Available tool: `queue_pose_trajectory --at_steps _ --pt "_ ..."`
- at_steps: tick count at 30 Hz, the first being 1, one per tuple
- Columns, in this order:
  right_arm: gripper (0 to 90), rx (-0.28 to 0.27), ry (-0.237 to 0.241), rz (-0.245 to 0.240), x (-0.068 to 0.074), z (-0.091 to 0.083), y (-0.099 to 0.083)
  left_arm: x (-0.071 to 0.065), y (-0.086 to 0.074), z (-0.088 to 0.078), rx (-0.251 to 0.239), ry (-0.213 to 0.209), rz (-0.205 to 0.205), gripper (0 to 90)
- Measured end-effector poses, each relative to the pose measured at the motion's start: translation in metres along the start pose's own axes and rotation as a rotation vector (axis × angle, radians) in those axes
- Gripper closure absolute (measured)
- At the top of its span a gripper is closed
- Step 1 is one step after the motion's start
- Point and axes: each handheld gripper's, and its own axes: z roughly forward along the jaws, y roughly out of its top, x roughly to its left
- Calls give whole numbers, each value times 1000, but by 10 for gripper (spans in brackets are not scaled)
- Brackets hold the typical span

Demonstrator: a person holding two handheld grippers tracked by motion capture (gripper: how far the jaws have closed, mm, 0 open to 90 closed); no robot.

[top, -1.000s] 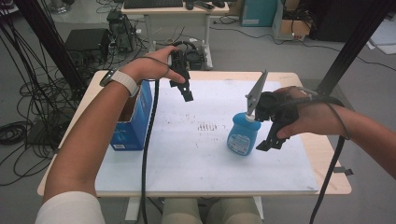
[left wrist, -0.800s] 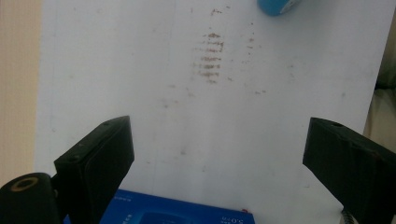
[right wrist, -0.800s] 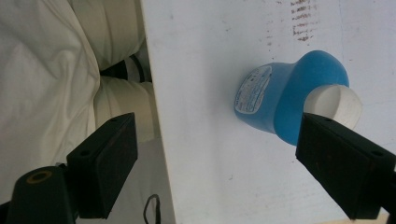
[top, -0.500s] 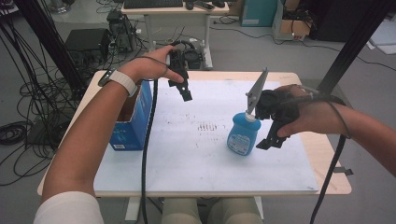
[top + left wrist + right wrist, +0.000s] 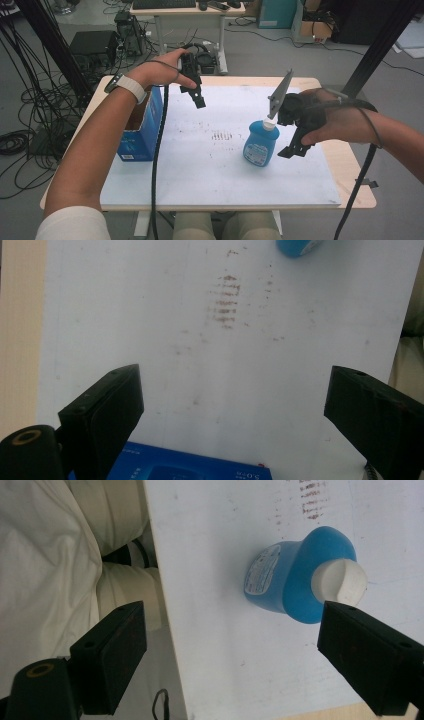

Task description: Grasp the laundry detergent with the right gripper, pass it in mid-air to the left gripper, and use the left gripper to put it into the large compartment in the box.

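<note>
A blue bottle [image 5: 259, 146] with a white cap [image 5: 269, 125] stands upright on the white board [image 5: 210, 170], right of centre. My right gripper [image 5: 294, 149] hangs just to the bottle's right, jaws pointing down and open, nothing between them. In the right gripper view the bottle [image 5: 292, 577] and its cap [image 5: 340, 582] lie beyond the right gripper [image 5: 232, 625], close to the right-hand jaw. My left gripper [image 5: 198, 102] is held above the board's far left part, open and empty. The left gripper [image 5: 235, 390] looks down on the bare board.
A blue cardboard box [image 5: 145, 125], open at the top, stands at the board's left edge, with its blue top [image 5: 200, 471] just under the left jaws. Brown smudges [image 5: 222, 135] mark the board's middle. The person's legs [image 5: 60, 555] are at the near table edge.
</note>
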Motion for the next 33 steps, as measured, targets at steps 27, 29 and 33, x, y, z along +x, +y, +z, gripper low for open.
queue_pose_trajectory --at_steps 27,29,33 --pt "104 -10 -59 113 -10 -8 -19 -1 -1 -4 28 15 -7 92" --pt "103 -11 -61 119 -11 -8 -21 -1 -1 -4 27 16 -7 91" --pt "83 -10 -72 148 -13 -7 -25 -1 -1 -4 28 16 -11 92"
